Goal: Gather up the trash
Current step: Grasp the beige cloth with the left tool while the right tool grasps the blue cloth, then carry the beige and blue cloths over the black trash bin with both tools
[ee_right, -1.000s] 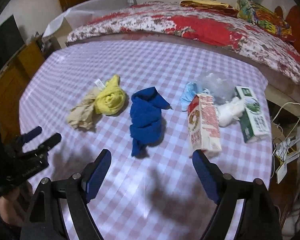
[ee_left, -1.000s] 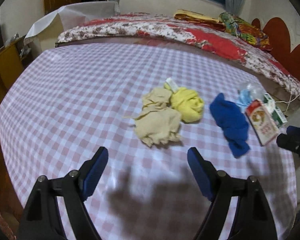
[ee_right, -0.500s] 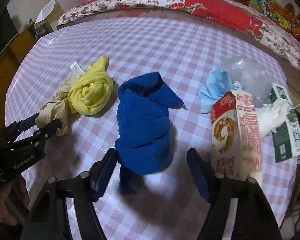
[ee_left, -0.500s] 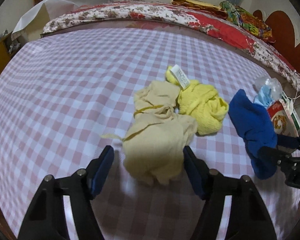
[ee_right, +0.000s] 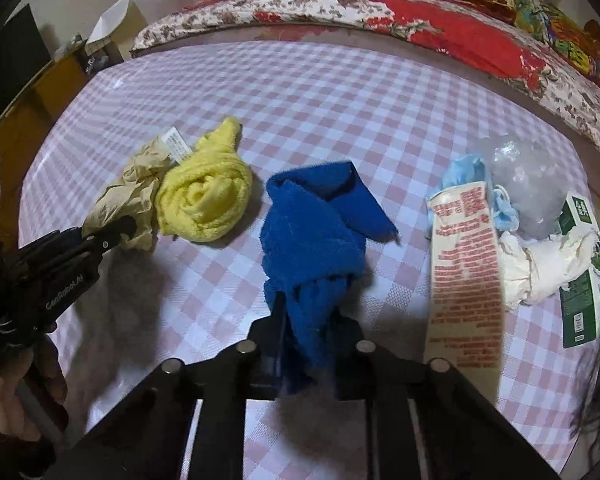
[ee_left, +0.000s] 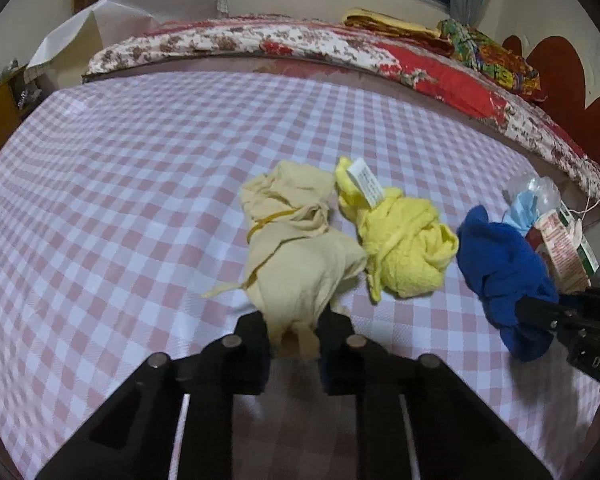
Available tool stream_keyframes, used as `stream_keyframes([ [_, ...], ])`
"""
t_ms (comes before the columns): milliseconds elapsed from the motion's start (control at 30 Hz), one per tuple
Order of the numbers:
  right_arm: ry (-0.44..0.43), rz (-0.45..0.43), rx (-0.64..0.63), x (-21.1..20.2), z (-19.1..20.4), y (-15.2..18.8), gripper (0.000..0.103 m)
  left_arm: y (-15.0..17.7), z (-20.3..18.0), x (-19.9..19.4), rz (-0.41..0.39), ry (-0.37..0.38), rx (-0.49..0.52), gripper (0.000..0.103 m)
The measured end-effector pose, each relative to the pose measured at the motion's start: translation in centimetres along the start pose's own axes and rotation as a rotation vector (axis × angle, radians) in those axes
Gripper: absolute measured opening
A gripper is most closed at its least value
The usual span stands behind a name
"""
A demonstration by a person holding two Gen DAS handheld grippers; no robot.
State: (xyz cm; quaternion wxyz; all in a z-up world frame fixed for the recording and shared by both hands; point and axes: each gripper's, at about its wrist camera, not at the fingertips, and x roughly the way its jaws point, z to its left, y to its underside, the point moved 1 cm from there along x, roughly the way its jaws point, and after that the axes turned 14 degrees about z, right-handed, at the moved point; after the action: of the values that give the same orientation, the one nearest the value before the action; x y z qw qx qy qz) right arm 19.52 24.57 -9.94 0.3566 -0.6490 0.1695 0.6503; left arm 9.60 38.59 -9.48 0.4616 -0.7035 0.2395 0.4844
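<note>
near table edge (ee_right: 580, 392), red carton (ee_right: 466, 276)

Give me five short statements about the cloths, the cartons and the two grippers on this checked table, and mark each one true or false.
1. The left gripper is shut on the beige cloth. True.
2. The right gripper has the yellow cloth between its fingers. False: the blue cloth is there, and the jaws are closing on it.
3. The yellow cloth lies between the beige cloth and the blue cloth. True.
4. The red and white carton stands upright. False: it lies flat on the table.
5. The green carton lies left of the beige cloth. False: it lies at the far right.
</note>
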Motion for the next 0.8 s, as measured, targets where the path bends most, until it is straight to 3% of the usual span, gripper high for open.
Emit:
stream_keyframes([
  [367,-0.041,-0.107,0.008,-5.2,-0.8,3.3,0.011,2.3,-2.3,-5.1,-0.074,0.041,0.036,0.017],
  [800,-0.038,-0.248,0.129,-12.6,-7.0,8.9,0.011,3.9,-7.8,-7.3,-0.088,0.082,0.134,0.017],
])
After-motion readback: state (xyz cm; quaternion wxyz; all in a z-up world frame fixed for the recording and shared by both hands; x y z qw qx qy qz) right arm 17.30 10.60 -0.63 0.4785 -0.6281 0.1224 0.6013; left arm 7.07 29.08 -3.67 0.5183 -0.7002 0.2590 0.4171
